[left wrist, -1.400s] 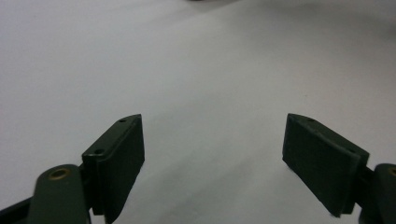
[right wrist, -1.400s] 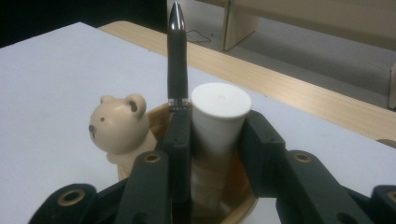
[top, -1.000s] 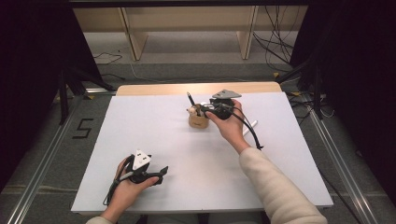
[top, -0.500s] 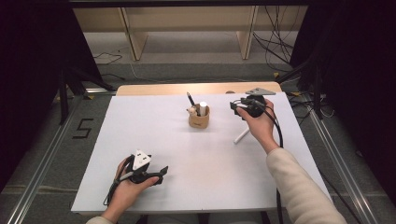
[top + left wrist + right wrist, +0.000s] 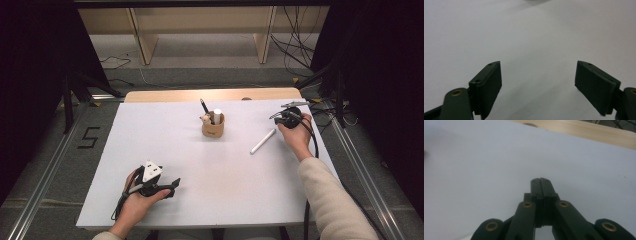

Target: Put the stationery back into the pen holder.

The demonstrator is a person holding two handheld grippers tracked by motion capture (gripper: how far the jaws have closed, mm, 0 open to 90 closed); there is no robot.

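A small wooden cup [image 5: 213, 127] stands mid-table on the white sheet [image 5: 150, 135], with a black pen [image 5: 204, 106] and a white tube [image 5: 217, 115] upright in it. To its right a white stick [image 5: 263, 141] lies flat on the sheet. My right gripper [image 5: 274, 118] hovers just right of the stick near the table's right edge. Its jaws have just been closing, and my right gripper [image 5: 540, 180] is shut with nothing between them. My left gripper [image 5: 175, 182] rests near the front left, and my left gripper [image 5: 537, 75] is open over bare sheet.
A strip of bare wooden tabletop [image 5: 210, 94] runs along the far edge beyond the sheet. Black cable [image 5: 314, 145] trails from the right gripper along the forearm. Wooden shelf legs [image 5: 145, 45] and floor cables [image 5: 295, 45] lie behind the table.
My right hand has moved from the cup to the right side of the table and its jaws have shut. The white stick now lies on the sheet. The left hand has kept still.
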